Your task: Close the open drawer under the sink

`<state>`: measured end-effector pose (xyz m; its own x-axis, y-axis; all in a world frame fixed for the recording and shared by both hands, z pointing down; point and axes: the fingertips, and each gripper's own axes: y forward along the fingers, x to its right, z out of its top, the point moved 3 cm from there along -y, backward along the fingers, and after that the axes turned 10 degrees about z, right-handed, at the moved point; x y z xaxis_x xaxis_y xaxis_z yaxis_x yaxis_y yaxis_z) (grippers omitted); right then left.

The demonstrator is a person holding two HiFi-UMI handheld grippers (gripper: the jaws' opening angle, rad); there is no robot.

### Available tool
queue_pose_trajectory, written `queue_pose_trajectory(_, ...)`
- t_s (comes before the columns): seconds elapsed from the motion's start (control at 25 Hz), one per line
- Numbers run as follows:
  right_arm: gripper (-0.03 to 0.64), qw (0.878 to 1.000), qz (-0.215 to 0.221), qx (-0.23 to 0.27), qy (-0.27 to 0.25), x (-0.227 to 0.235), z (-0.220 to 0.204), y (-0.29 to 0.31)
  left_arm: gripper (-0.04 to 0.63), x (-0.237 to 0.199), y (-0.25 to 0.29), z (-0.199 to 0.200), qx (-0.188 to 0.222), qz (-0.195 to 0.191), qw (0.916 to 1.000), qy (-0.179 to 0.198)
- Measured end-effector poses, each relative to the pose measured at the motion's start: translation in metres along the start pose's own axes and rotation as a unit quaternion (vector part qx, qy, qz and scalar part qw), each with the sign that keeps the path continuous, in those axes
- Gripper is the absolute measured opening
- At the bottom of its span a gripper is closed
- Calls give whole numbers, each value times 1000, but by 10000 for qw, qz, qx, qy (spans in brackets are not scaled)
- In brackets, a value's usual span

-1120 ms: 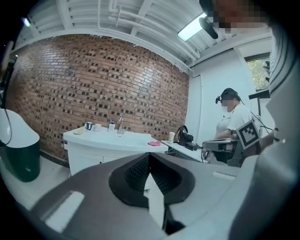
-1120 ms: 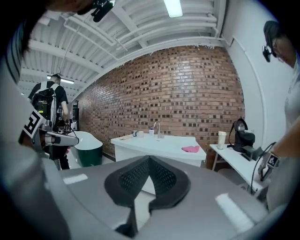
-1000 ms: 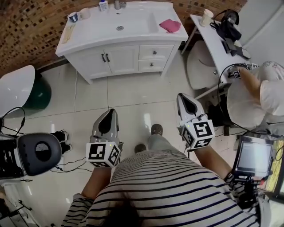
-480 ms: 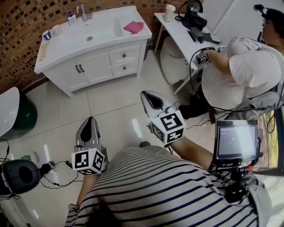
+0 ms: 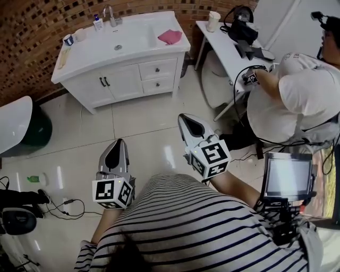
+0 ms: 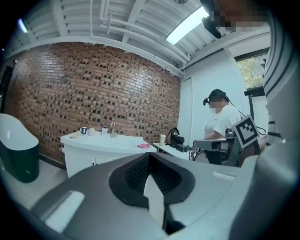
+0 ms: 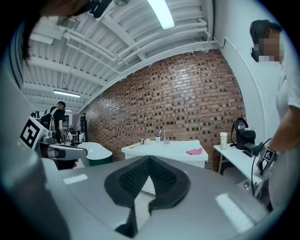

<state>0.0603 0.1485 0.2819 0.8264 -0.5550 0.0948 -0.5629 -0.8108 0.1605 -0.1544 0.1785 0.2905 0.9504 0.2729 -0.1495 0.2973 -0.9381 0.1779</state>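
The white sink cabinet (image 5: 125, 79) stands against the brick wall at the top of the head view, several floor tiles away from both grippers. Its two small drawers (image 5: 157, 69) sit right of the double doors, and both fronts look flush from here. My left gripper (image 5: 116, 145) hangs low over the tiles, shut and empty. My right gripper (image 5: 186, 119) is a little further forward, also shut and empty. The cabinet (image 6: 99, 146) shows small in the left gripper view above the closed jaws of the left gripper (image 6: 149, 156). The right gripper (image 7: 149, 159) also points at the cabinet (image 7: 166, 149).
A pink cloth (image 5: 170, 36), a faucet (image 5: 111, 13) and a cup (image 5: 68, 39) are on the counter. At right a white side table (image 5: 229, 44) holds gear, and a person (image 5: 297, 90) sits there. A green bin (image 5: 31, 129) stands left. Cables (image 5: 61, 204) lie on the floor.
The head view has swung, so the cabinet now sits farther off and slightly right of where it was half a second ago. Both grippers stay shut and low over the tiles.
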Motion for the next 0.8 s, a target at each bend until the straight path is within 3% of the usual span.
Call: queue_pose_trajectory(0.8, 0, 9999, 27, 15, -119, 6, 1, -5, 15, 15, 8, -2, -45, -78, 9999, 87)
